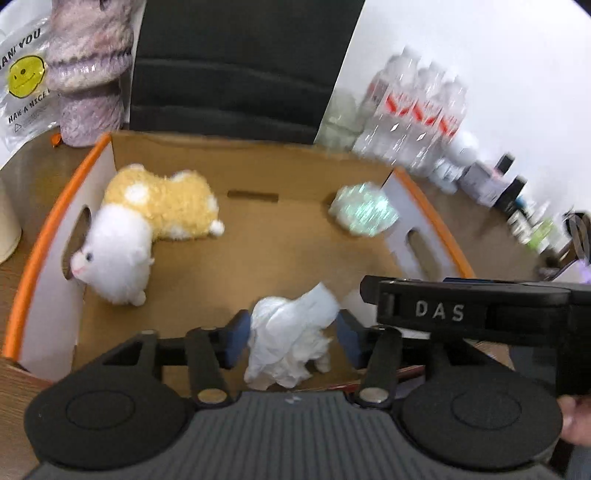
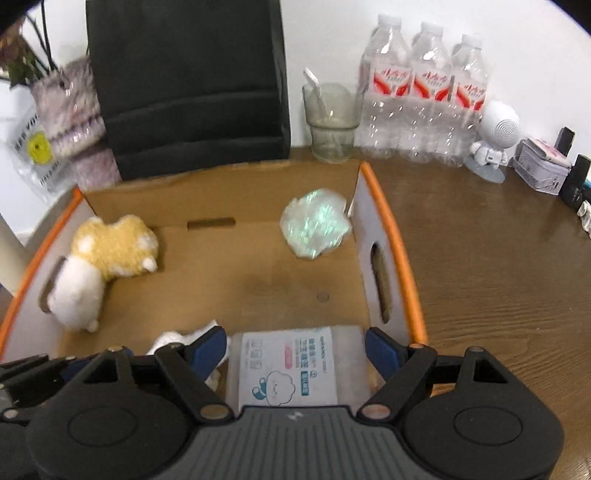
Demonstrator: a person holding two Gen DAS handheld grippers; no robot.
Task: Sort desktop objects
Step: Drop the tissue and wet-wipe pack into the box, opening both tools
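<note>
A crumpled white tissue is seen between the spread left tongs, untouched by the pads. A wet-wipe pack is pinched by the right tongs. Beyond both, plush toys and a shiny wrapper are seen in the cardboard box on the counter

White wall behind my desk. Dark wood-grain desktop. Black chair back against the far edge. Three clear water bottles stand along the wall, a glass cup just beside them. Light is even, indoor.
</note>
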